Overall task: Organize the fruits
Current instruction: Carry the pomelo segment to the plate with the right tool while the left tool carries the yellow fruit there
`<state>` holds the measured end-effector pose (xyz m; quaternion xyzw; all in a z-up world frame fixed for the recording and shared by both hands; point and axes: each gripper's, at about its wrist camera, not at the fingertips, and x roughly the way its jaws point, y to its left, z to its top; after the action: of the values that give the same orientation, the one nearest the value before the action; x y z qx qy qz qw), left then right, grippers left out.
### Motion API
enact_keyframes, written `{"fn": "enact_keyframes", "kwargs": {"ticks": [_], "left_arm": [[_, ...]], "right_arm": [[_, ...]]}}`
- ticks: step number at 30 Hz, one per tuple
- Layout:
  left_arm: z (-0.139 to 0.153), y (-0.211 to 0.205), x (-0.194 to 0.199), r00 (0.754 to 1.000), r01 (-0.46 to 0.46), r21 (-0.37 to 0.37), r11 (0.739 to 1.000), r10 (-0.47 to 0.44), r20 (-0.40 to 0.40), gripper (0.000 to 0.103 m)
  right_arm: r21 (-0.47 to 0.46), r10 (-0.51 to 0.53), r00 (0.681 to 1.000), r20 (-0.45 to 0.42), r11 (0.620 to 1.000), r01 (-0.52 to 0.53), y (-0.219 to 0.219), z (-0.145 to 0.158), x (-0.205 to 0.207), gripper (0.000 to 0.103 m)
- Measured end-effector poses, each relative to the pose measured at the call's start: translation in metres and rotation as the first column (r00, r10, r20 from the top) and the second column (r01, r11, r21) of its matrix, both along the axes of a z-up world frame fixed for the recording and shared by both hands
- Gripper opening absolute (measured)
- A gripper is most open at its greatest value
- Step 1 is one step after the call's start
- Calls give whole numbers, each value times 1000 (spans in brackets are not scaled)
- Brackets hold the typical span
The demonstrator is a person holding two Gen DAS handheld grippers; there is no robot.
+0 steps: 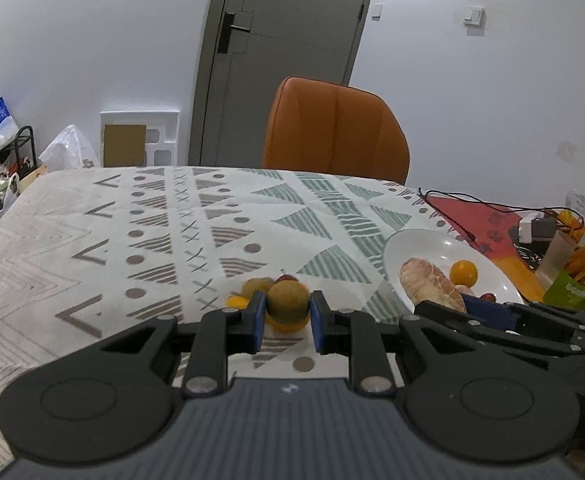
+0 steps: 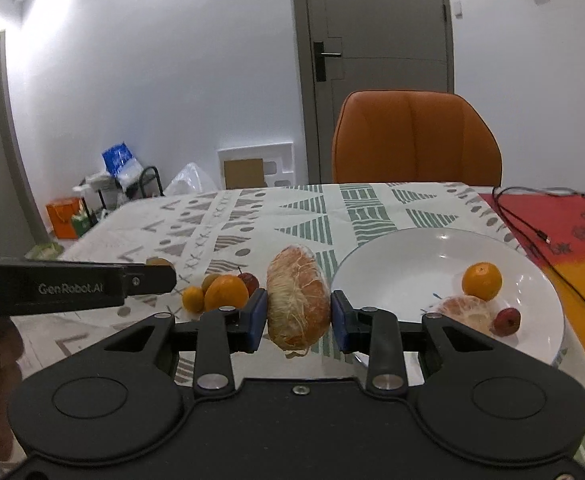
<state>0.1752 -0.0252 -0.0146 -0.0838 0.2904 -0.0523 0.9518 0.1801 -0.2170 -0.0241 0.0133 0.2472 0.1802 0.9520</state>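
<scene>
Pinched a peeled citrus (image 2: 298, 300) in the right gripper (image 2: 298, 314), blue pads pressed on both flanks, long axis upright, lower end hanging clear below the jaws. Held it over the patterned bench (image 2: 252, 216), just left of the white plate (image 2: 392, 264). Lay to the right of the jaws and slightly ahead, that plate, its near rim almost under the right finger; judged a short sideways carry and a lowering as what the drop called for. Already carried a small orange (image 2: 482, 281), another peeled piece (image 2: 466, 312) and a small red fruit (image 2: 507, 321), all bunched on the right side, so left the bare left half as the likely landing spot. Looked wise to lay the citrus on its side, since probably would topple if set on end.

Closed the left gripper (image 1: 287, 314) on a greenish-brown fruit (image 1: 287, 300), both pads apparently touching it, near the loose pile of oranges (image 2: 220, 294) on the bench. Sat well left of the plate, so judged the right hand the nearer and first to deliver.

Levelled both tools, fingers pointing toward the orange chair (image 2: 416, 140) across the bench, right one raised a little above the cloth
</scene>
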Motion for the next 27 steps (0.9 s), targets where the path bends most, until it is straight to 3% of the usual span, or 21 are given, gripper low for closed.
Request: {"fn": "enact_keyframes", "kwargs": {"ticks": [13, 27], "left_arm": [[9, -34, 9, 999, 38, 30, 999, -39, 33, 22], [-2, -69, 33, 995, 96, 39, 995, -96, 7, 22]], "right_arm": [[50, -68, 998, 10, 996, 68, -38, -9, 4, 32], [101, -138, 990, -35, 985, 140, -72, -27, 32, 32]]}}
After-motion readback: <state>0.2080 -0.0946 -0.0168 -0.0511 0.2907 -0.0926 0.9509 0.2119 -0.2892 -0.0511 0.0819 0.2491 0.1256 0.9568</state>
